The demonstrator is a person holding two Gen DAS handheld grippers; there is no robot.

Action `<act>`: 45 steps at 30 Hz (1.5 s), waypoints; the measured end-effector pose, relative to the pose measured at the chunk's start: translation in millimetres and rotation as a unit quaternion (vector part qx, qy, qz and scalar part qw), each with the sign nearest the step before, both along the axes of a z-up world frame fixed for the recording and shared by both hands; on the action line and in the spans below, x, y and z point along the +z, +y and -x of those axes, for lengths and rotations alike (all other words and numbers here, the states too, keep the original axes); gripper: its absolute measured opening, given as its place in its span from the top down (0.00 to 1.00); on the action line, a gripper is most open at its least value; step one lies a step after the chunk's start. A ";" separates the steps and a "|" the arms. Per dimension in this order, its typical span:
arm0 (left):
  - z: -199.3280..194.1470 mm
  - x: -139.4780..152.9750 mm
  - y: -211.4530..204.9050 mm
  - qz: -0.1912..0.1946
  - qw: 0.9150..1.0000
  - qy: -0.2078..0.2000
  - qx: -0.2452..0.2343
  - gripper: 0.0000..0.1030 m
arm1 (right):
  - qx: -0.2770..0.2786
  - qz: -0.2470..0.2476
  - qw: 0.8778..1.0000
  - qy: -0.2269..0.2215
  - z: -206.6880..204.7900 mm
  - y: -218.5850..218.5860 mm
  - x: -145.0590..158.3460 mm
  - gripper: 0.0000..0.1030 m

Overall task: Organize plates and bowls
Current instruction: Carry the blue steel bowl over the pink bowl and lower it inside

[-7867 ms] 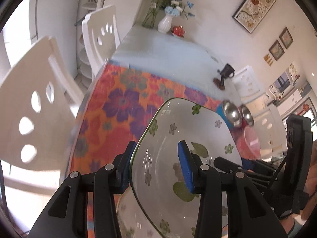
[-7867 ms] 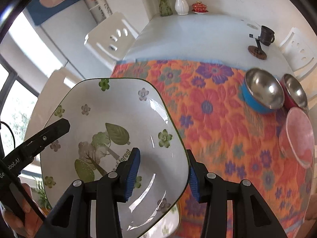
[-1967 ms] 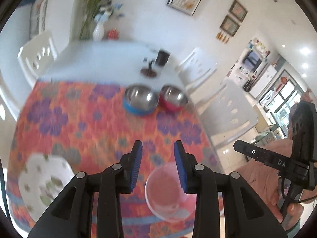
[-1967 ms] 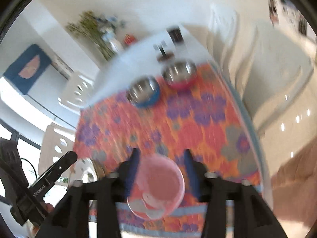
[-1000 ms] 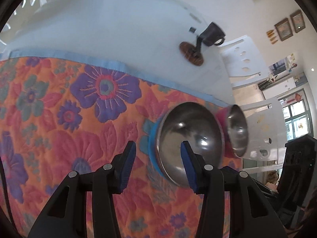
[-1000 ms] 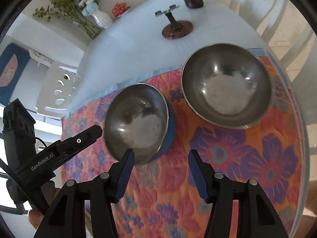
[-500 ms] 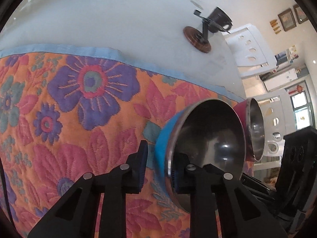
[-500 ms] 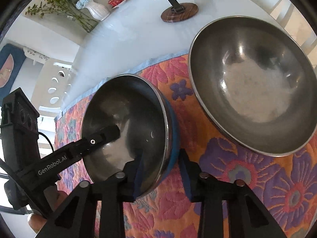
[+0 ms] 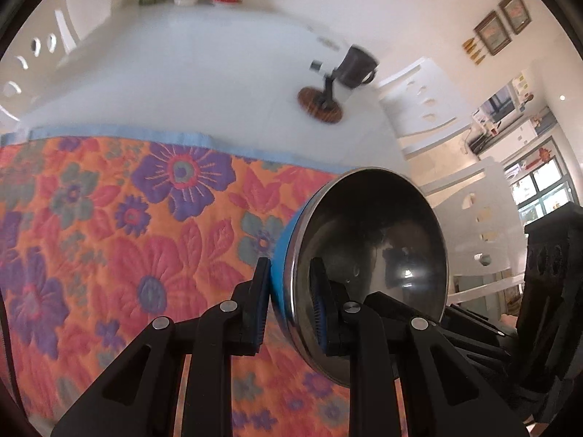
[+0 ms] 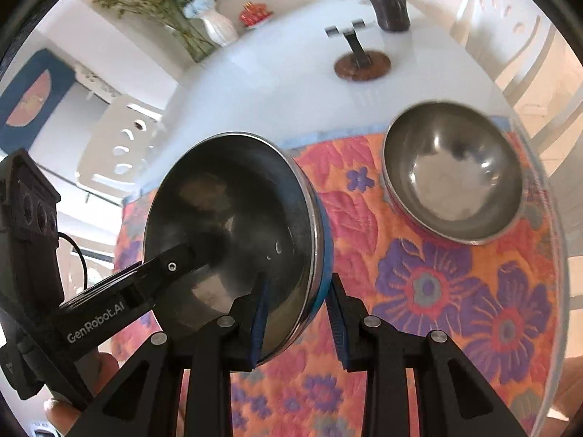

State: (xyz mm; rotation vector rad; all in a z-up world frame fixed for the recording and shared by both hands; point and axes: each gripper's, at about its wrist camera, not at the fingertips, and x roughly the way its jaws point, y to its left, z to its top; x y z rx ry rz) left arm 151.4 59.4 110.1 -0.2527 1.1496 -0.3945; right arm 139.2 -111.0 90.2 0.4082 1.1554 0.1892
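the blue-sided steel bowl (image 9: 368, 255) is shown tilted above the floral cloth (image 9: 109, 236) on the desk, clamped at opposite rim sections by the left hand-held gripper (image 9: 289, 306) and the right hand-held gripper (image 10: 297, 313). the second steel bowl (image 10: 452, 178) rests on the cloth to the right, nearer the right hand-held gripper, and is judged the likely nesting target.

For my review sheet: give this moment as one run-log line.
left claw: shut on blue bowl rim | right claw: shut on opposite rim | blue bowl: tilted, off floral cloth | second steel bowl: resting on floral cloth
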 end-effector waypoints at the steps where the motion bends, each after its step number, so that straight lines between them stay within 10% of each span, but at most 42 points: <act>1: 8.6 10.6 1.1 0.002 1.000 -0.009 0.002 0.82 | 0.001 -0.001 1.000 -0.006 8.7 0.9 10.0 0.71; 15: 146.8 71.2 11.7 0.018 0.998 -0.066 0.008 0.82 | 0.000 -0.003 1.000 -0.029 145.3 23.1 64.9 0.70; 31: 248.8 9.5 -12.3 0.018 0.999 0.007 -0.034 0.82 | -0.037 0.037 0.998 0.029 254.4 10.3 32.9 0.70; 45: 251.2 -24.4 -42.7 -0.031 0.996 0.026 -0.080 0.79 | -0.060 0.019 0.995 0.083 281.3 -7.0 -20.7 0.70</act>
